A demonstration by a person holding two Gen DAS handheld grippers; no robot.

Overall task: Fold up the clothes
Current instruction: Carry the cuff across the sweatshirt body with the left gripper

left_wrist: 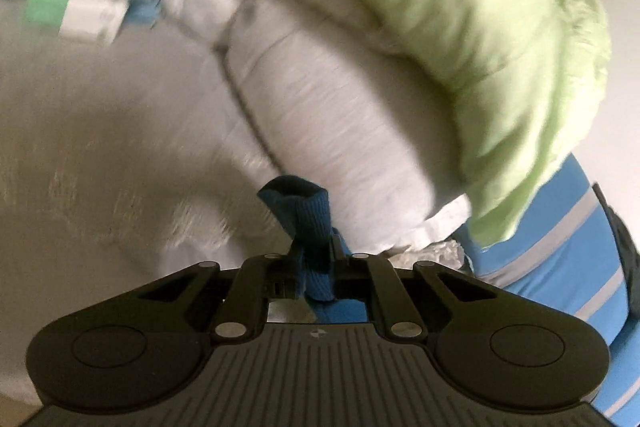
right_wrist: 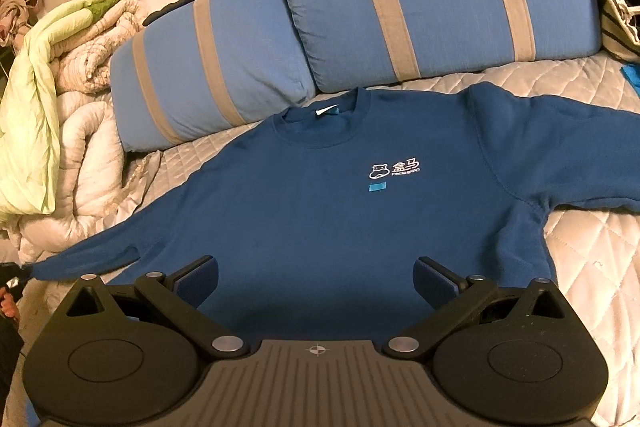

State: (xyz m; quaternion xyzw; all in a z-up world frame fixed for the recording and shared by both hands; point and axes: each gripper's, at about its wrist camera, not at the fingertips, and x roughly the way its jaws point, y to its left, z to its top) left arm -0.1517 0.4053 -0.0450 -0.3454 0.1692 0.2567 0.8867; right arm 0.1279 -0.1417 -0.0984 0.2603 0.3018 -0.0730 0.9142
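- Left wrist view: the left claw [left_wrist: 314,259] is pinched shut on the ribbed cuff [left_wrist: 306,223] of a blue sleeve, which sticks up between the fingers. Beyond it lie a white quilt [left_wrist: 336,131] and a pale green blanket [left_wrist: 440,11] — all blurred.
- Right wrist view: the right claw [right_wrist: 316,281] hangs wide open and empty over the hem of the blue sweatshirt [right_wrist: 320,211], spread flat just ahead, collar farthest, sleeves out to either side — the gripped left sleeve [right_wrist: 92,253] likely folds inward first.
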